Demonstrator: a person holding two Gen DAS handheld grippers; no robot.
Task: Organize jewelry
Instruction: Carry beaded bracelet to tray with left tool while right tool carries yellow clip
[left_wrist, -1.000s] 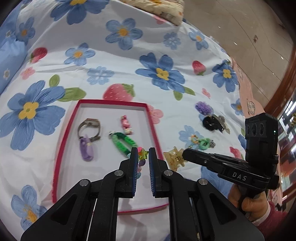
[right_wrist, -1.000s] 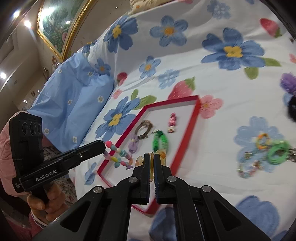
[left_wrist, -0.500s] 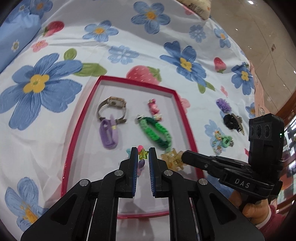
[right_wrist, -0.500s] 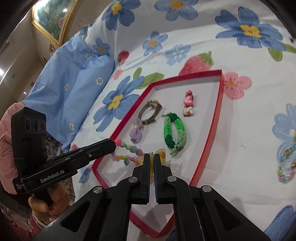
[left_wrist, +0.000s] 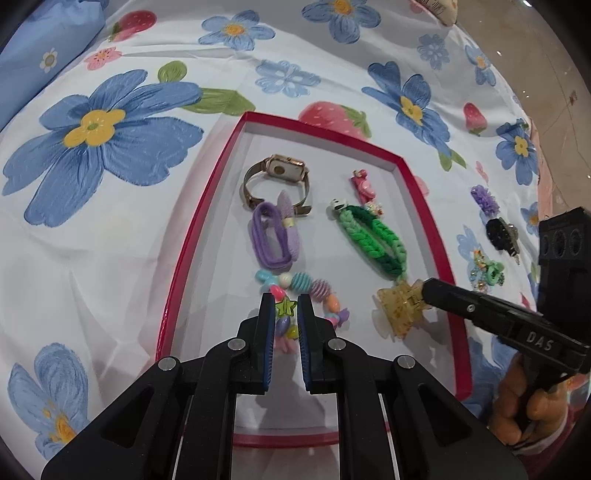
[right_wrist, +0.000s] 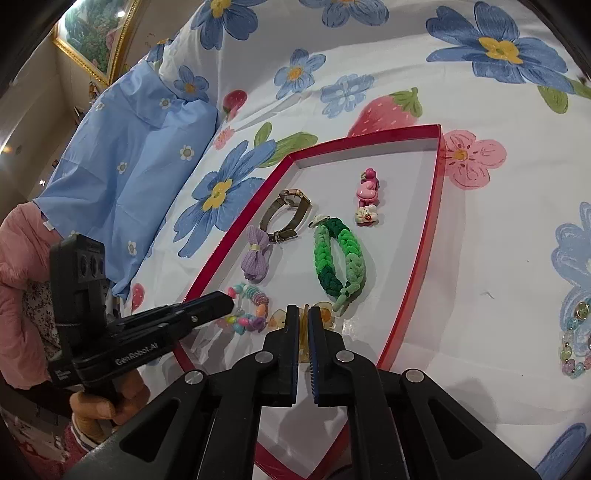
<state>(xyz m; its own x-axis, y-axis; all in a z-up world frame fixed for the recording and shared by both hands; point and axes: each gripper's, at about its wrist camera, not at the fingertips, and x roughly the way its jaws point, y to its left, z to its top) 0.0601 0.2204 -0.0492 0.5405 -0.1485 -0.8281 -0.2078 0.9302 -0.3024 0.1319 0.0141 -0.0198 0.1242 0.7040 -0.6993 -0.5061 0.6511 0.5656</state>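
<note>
A red-rimmed white tray (left_wrist: 207, 206) lies on the flowered bedsheet; it also shows in the right wrist view (right_wrist: 417, 266). In it lie a gold watch (left_wrist: 277, 181), a purple hair tie (left_wrist: 275, 236), a green braided bracelet (left_wrist: 373, 236) and a pink clip (left_wrist: 364, 190). My left gripper (left_wrist: 286, 306) is shut on a colourful beaded bracelet (left_wrist: 306, 286), low over the tray floor. My right gripper (right_wrist: 303, 314) is shut on a yellow claw clip (left_wrist: 400, 306), just above the tray's near right part.
Outside the tray to the right lie a purple scrunchie (left_wrist: 484, 197), a black hair piece (left_wrist: 500, 232), a green-and-bead bundle (left_wrist: 487, 271) and a clear bead bracelet (right_wrist: 572, 343). A light blue pillow (right_wrist: 122, 166) lies at the left.
Both grippers have moved forward and down over the tray. The beaded bracelet and the claw clip now sit low over the tray's near part, still held.
</note>
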